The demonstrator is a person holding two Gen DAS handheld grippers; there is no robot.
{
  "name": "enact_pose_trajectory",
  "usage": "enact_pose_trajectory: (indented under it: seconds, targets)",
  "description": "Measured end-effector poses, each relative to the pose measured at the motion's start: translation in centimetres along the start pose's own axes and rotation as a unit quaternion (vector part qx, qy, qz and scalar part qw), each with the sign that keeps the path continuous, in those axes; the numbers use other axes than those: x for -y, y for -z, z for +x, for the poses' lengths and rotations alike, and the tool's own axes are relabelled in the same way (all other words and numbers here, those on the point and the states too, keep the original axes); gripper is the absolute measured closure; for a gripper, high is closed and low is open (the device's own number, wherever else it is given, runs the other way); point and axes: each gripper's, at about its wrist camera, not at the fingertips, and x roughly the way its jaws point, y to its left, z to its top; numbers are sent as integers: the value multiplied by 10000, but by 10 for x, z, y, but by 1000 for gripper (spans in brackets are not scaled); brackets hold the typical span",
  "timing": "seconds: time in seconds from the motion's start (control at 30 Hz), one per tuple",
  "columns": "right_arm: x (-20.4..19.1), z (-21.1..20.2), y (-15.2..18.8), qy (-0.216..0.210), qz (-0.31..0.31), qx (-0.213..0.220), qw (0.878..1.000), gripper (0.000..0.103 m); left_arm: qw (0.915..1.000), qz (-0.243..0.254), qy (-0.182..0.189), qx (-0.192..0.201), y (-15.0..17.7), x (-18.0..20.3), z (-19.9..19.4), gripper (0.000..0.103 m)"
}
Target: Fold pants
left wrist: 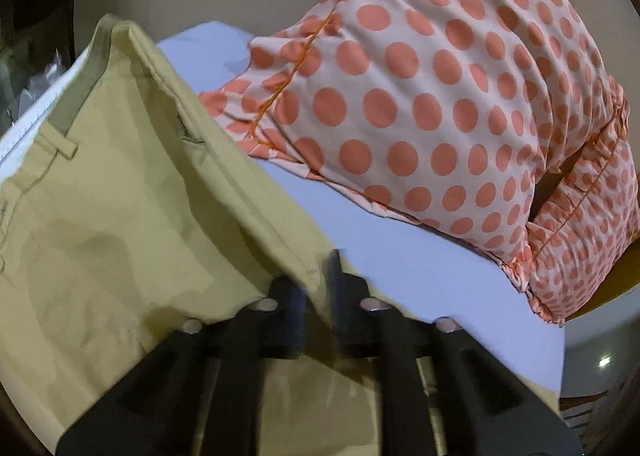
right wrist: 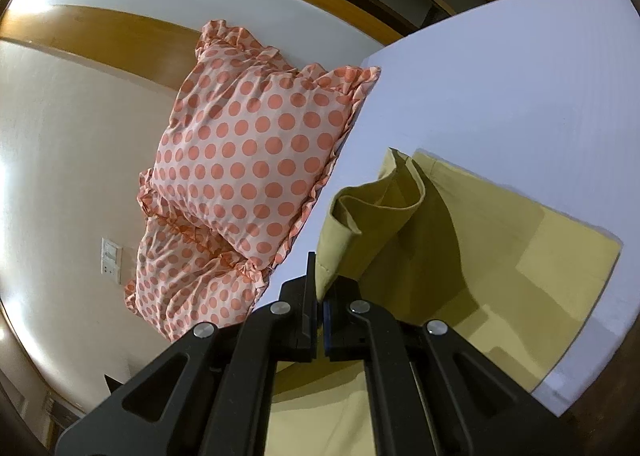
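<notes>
Both grippers, left (left wrist: 318, 288) and right (right wrist: 319, 288), grasping the pants (left wrist: 120, 196) lifted over the bed (left wrist: 420, 268); carry the two held edges level, judged best for an even fold.

Your white-sheeted bed (right wrist: 500, 68), two frilled orange-polka-dot fabric pillows (right wrist: 248, 152) stacked at its edge, khaki cotton pants (left wrist: 120, 192) spread beside them
</notes>
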Motion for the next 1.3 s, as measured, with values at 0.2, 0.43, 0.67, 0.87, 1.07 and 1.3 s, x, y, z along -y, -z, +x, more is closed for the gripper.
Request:
enact_pose_trajectory:
  seconds: [0.2,0.43,0.67,0.87,1.07,1.3]
  targets:
    - [-2,-26,-6,0,-67,305,9995,101,9946,715,152,743,80,-3,-108,93]
    - [35,-56,0,582,193,387,9974,101,9980,446,-52,452,215,-59,-160,89]
    - [61,-56,4,852,368,282,9953,101,9986,335,53,401,240,-73,-153,87]
    - [64,-64,7,1011,340,295,9939,101,9984,390,171,371,244,-78,-151,88]
    - [47,-74,9,1599,-204,566,9853,81,9978,513,220,368,244,-80,-151,86]
    - [40,-85,8,2118,-778,1069,9683,35,9933,902,565,461,263,-72,-167,57]
